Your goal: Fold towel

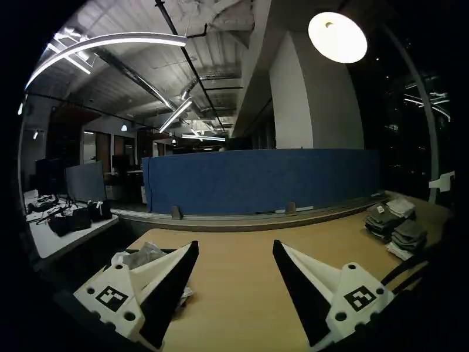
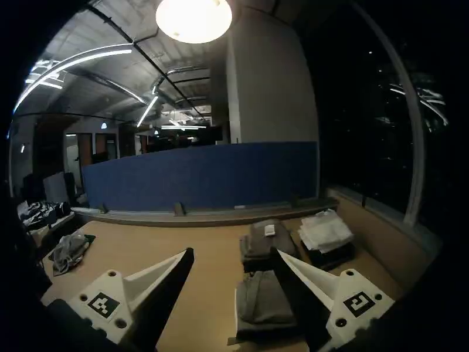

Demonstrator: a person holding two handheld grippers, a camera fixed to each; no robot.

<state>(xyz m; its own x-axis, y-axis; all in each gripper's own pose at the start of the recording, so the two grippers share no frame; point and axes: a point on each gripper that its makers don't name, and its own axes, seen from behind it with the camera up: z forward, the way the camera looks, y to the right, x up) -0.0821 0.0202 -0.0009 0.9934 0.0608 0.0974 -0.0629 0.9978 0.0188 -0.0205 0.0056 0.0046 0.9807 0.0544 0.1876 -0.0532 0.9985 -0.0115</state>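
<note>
My left gripper (image 1: 235, 251) stands open above the wooden table (image 1: 234, 287), nothing between its white fingers (image 1: 146, 281). A crumpled grey towel (image 1: 139, 256) lies by its left finger, partly hidden behind it. Stacks of folded grey towels (image 1: 394, 225) sit at the far right of the table. In the right gripper view, my right gripper (image 2: 232, 258) is open and empty too. Two stacks of folded grey towels (image 2: 265, 237) (image 2: 264, 300) lie just ahead, partly behind the right finger. The crumpled grey towel (image 2: 69, 251) rests at the table's left edge.
A blue divider panel (image 1: 264, 179) runs along the table's far edge. A pile of white folded cloths (image 2: 325, 230) sits on a dark box at the right, near a window ledge (image 2: 375, 217). Another desk with dark bags (image 1: 70, 220) stands to the left.
</note>
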